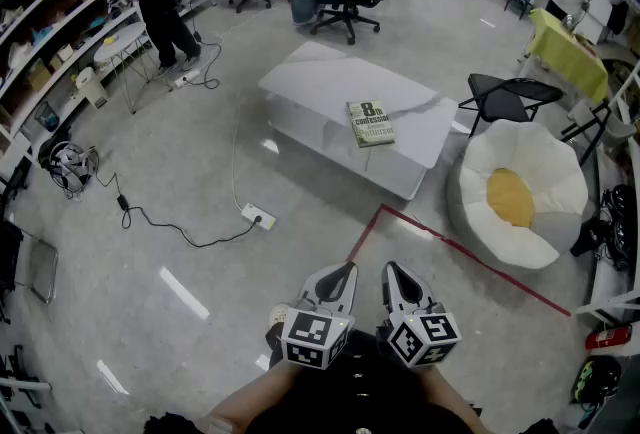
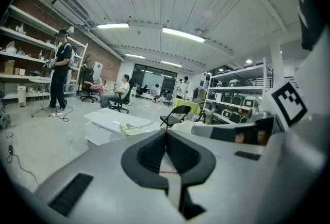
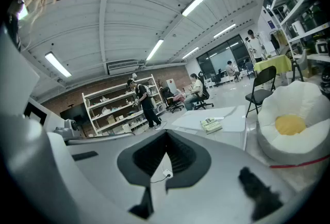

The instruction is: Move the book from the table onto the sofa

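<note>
A green-covered book (image 1: 369, 123) lies flat on the white low table (image 1: 310, 82), near its right end; it shows small in the left gripper view as the book (image 2: 129, 128) and in the right gripper view as the book (image 3: 211, 124). The white sofa with a yellow centre (image 1: 520, 192) sits on the floor to the table's right. My left gripper (image 1: 343, 270) and right gripper (image 1: 392, 271) are held side by side close to my body, well short of the table. Both are shut with nothing between their fingers.
A red tape line (image 1: 455, 247) crosses the floor in front of me. A white power strip (image 1: 258, 216) with a black cable lies left of the table. A black folding chair (image 1: 510, 97) stands behind the sofa. People sit and stand at the back by shelves (image 1: 55, 32).
</note>
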The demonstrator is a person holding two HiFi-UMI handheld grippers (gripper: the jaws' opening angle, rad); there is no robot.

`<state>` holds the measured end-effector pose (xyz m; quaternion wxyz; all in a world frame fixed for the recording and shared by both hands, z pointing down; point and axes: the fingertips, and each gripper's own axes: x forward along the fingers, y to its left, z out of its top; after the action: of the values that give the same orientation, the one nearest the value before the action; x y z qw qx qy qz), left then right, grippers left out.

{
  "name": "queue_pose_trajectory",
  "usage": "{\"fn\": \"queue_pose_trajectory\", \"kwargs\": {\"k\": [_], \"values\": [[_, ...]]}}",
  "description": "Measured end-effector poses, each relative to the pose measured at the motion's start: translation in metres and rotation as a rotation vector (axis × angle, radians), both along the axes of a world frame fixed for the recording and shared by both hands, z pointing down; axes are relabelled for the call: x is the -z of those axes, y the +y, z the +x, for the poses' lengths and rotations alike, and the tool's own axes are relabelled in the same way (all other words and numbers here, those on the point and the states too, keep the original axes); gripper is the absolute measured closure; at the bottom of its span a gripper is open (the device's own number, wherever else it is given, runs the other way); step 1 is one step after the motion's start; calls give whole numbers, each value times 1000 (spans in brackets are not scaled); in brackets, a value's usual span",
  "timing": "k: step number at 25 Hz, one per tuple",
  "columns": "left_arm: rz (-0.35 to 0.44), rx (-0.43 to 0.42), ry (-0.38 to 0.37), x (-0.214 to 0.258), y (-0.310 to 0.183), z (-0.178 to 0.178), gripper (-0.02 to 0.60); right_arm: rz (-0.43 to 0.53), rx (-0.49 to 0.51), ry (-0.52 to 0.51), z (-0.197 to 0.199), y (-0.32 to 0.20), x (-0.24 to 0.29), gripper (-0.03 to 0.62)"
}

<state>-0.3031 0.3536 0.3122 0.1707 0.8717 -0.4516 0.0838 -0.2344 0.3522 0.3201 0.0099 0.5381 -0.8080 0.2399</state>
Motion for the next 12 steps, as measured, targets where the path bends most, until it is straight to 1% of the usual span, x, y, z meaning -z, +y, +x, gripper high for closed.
{"fn": "queue_pose_trajectory", "kwargs": {"k": [4,7,12], "values": [[-9,16,-2,-4,3,4,571,2,8,7,5,5,-2,582],[-4,9,1,-3,6,12,571,8,2,23,12,9,-2,582],[9,0,5,1,13,26,571,-10,-44,-37,22,20,-8,582]]}}
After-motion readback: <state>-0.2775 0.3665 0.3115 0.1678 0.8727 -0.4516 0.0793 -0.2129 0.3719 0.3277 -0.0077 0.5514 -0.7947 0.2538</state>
